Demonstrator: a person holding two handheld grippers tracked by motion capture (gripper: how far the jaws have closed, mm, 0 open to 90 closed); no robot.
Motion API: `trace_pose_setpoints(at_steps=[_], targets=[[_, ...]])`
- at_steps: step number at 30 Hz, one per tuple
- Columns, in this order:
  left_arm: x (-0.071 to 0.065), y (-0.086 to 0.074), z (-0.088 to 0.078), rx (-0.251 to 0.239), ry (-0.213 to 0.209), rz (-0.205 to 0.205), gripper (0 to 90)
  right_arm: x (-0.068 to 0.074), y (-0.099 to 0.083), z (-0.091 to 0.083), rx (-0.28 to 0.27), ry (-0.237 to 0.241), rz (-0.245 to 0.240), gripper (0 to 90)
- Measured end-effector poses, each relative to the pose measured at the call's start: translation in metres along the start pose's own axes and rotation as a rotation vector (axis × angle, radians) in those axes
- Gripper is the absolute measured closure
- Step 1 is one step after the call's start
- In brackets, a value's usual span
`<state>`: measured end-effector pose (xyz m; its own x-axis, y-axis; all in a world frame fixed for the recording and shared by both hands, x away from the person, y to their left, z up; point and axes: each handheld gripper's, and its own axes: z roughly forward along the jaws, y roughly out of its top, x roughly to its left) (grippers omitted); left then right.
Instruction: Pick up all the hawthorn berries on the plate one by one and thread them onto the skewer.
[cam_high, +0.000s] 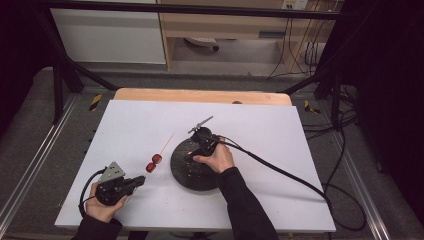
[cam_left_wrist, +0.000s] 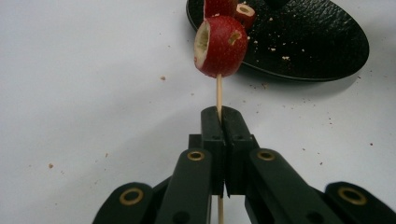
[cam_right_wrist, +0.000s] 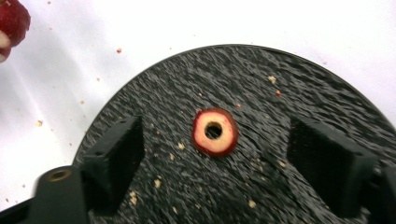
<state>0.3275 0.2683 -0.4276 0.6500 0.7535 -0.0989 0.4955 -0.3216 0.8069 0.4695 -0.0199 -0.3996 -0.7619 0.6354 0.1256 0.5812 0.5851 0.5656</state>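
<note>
Diagonally, skewer (cam_high: 161, 151) pointing away-right from left tongs (cam_high: 141, 180), clamped

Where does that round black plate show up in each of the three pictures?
High view: the black plate lies right of centre on the white table, partly under the right hand.
Left gripper view: it sits at the top right, beyond the skewered red fruit.
Right gripper view: it spreads across the centre and bottom, a cored fruit piece lying on it.
Shared landmark: the skewered red fruit beside the plate.
</note>
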Motion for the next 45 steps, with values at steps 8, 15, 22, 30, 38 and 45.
trace_pose_setpoints(at_steps=[8, 15, 22, 30, 38, 45], targets=[[0.0, 0.0, 0.0, 0.0, -0.003, 0.001, 88.6, -0.003, 0.004, 0.009, 0.036, 0.024, 0.029, 37.0], [-0.001, 0.0, 0.001, 0.001, -0.005, -0.001, 88.6, -0.006, 0.007, 0.015, 0.067, 0.038, 0.05, 47.7], [-0.001, 0.0, 0.001, 0.002, -0.005, 0.0, 88.6, -0.01, 0.008, 0.019, 0.09, 0.046, 0.08, 55.2], [-0.001, 0.0, 0.001, 0.002, -0.004, 0.0, 88.6, -0.011, 0.007, 0.021, 0.106, 0.062, 0.09, 61.3], [-0.001, 0.0, 0.001, 0.001, -0.004, 0.0, 88.6, -0.013, 0.008, 0.022, 0.112, 0.069, 0.11, 61.6], [-0.001, 0.0, 0.001, 0.002, -0.005, 0.001, 88.6, -0.014, 0.008, 0.023, 0.115, 0.075, 0.119, 62.1]])
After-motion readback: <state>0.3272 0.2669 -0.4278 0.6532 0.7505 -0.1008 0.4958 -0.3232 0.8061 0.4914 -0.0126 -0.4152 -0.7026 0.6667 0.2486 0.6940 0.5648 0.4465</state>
